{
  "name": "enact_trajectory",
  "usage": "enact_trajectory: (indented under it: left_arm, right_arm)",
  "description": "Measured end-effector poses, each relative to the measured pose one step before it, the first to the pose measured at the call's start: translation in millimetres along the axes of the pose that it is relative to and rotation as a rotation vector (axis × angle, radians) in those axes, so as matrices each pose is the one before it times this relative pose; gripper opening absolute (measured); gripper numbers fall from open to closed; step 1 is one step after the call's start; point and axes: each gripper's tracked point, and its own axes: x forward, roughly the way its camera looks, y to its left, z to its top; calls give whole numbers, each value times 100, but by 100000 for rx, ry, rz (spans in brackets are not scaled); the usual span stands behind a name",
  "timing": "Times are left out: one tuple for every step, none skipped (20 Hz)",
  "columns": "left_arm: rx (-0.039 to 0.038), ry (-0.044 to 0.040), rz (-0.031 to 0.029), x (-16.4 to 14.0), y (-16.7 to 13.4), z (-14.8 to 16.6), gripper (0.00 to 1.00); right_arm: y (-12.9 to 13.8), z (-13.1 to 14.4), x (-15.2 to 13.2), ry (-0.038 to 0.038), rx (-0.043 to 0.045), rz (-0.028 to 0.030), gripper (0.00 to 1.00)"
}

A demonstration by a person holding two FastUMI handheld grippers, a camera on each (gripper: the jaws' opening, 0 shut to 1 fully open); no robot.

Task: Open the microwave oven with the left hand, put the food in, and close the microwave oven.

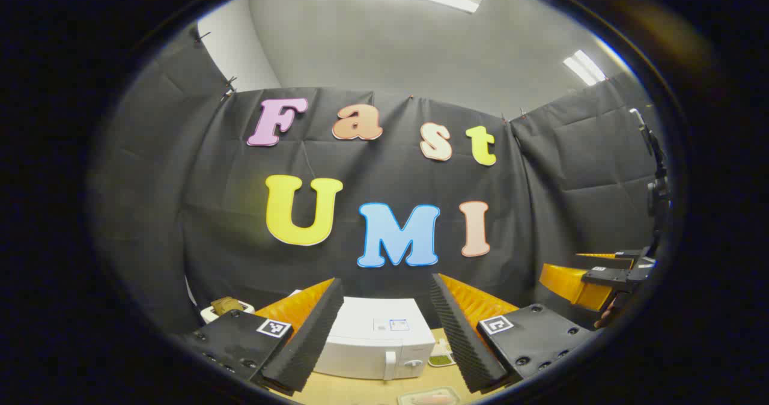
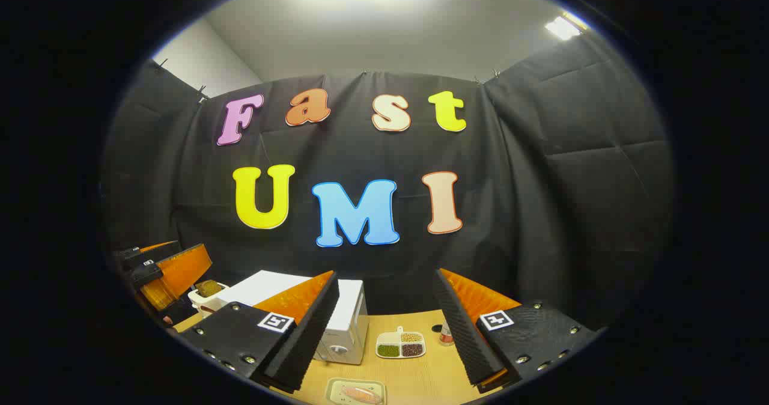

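Microwave oven shut on the desk, both tongs spread and empty.
The white microwave oven point(image 1: 375, 345) sat low in the frame's centre on the wooden desk point(image 2: 420, 375), door closed; the food tray point(image 2: 355, 392) lay at the bottom edge before it, a divided dish point(image 2: 400, 344) of beans just right. Left tongs point(image 1: 384, 339) and right tongs point(image 2: 387, 333) hovered above, holding nothing.

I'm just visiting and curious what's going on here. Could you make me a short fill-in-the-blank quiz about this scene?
1. The microwave door is ____.
2. The left gripper holds ____.
3. The divided dish has ____ sections of grains.
4. The microwave stands on a ____ table.

Missing words: closed; nothing; three; wooden
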Motion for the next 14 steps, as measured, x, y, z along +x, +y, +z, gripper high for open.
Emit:
enact_trajectory:
  left_arm:
    - [8, 95, -949, 207, -443, -69, 97]
    - [252, 520, -800, 30, -389, -318, 97]
    - [701, 452, -554, -31, -193, -172, 98]
    - [631, 121, 7, 102, -76, -163, 98]
    - [308, 121, 149, 115, 14, -106, 98]
    - [-117, 617, -430, 286, -77, -372, 98]
    - [-686, 674, -1078, 177, -286, -304, 98]
    - [-863, 800, -656, 42, -257, -549, 96]
    - [-555, 429, -10, 52, -8, -140, 97]
    - [-88, -111, 171, 40, 83, 18, 97]
    - [307, -258, 96, 167, 121, 120, 98]
    - [311, -81, -694, 252, -175, 44, 98]
    - [354, 161, -724, -63, -59, -71, 99]
    - [66, 166, -349, 192, 172, -132, 99]
  right_arm:
    - [-51, -142, 104, 383, -211, 47, 96]
    - [105, -122, -98, 349, -186, 364, 96]
    - [53, -94, 66, 367, -425, 151, 96]
    - [-8, -228, 120, 281, -468, 245, 96]
    - [150, -146, 37, 437, -241, 345, 96]
    - [94, -265, 24, 705, -142, 420, 96]
    - [80, -145, -22, 216, 143, 342, 96]
    - [33, 53, -35, 88, 31, 196, 96]
    - [-45, 20, -1, 6, -286, -53, 96]
    - [-111, -11, 112, -452, -296, -36, 96]
    - [-6, 147, 20, -378, -65, 118, 96]
    - [-13, -62, 101, -126, 49, -22, 96]
    - [-1, 18, 31, 19, 87, -27, 96]
    - [-29, 21, 9, -159, 62, -284, 96]
